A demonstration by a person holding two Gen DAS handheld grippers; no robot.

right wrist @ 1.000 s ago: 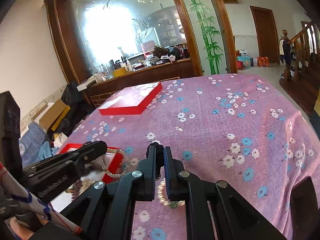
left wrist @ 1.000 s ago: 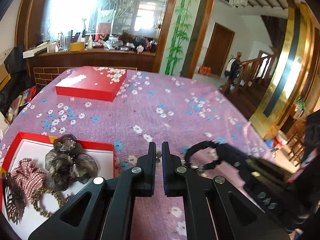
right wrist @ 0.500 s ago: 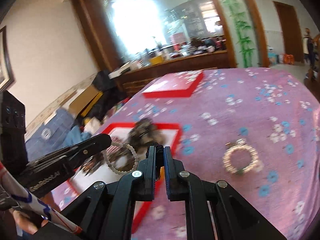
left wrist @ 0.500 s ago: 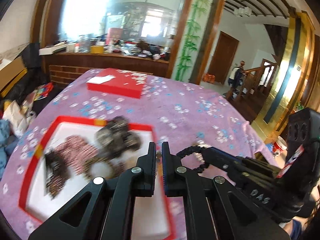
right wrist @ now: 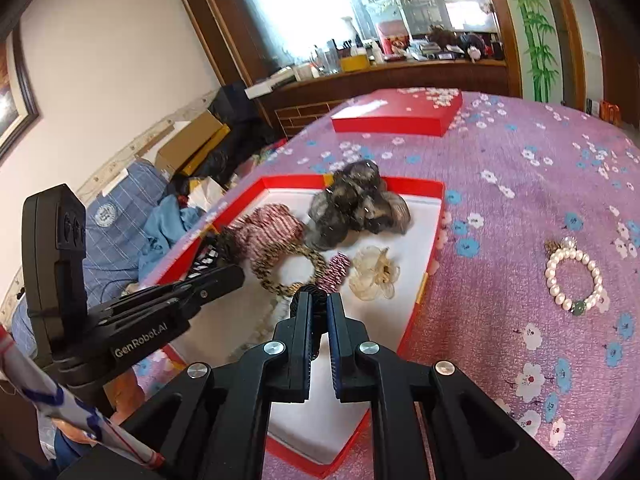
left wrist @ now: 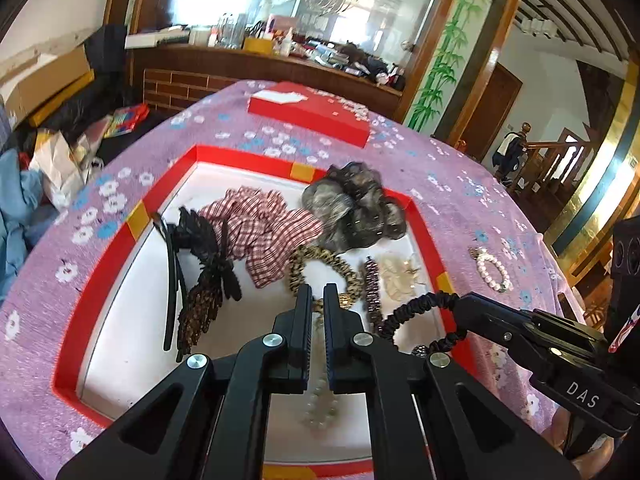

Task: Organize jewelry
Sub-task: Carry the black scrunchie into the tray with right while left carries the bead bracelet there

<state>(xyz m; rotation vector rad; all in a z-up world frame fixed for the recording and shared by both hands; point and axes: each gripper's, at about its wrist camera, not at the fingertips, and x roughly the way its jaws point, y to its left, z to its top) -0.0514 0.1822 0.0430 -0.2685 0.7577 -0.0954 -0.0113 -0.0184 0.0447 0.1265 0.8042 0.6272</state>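
Note:
A red box with a white lining (left wrist: 100, 280) (right wrist: 434, 220) holds scrunchies, a black hair clip (left wrist: 200, 264), a leopard hair tie (left wrist: 320, 260) and a cream flower piece (right wrist: 374, 272). My left gripper (left wrist: 317, 294) is shut on a pearl bracelet (left wrist: 320, 396) that hangs over the box. My right gripper (right wrist: 317, 300) is shut on a black hair tie (left wrist: 420, 312) (right wrist: 314, 294), held over the box's right edge. Another pearl bracelet (right wrist: 574, 278) (left wrist: 492, 270) lies on the purple flowered cloth to the right.
The red box lid (left wrist: 312, 110) (right wrist: 400, 116) lies at the far side of the table. A wooden counter with clutter (left wrist: 280, 60) stands behind. Bags and boxes sit on the floor at left (left wrist: 52, 148).
Both grippers have swung left from over the bare cloth to above the red box, carrying the pearl bracelet and the black hair tie.

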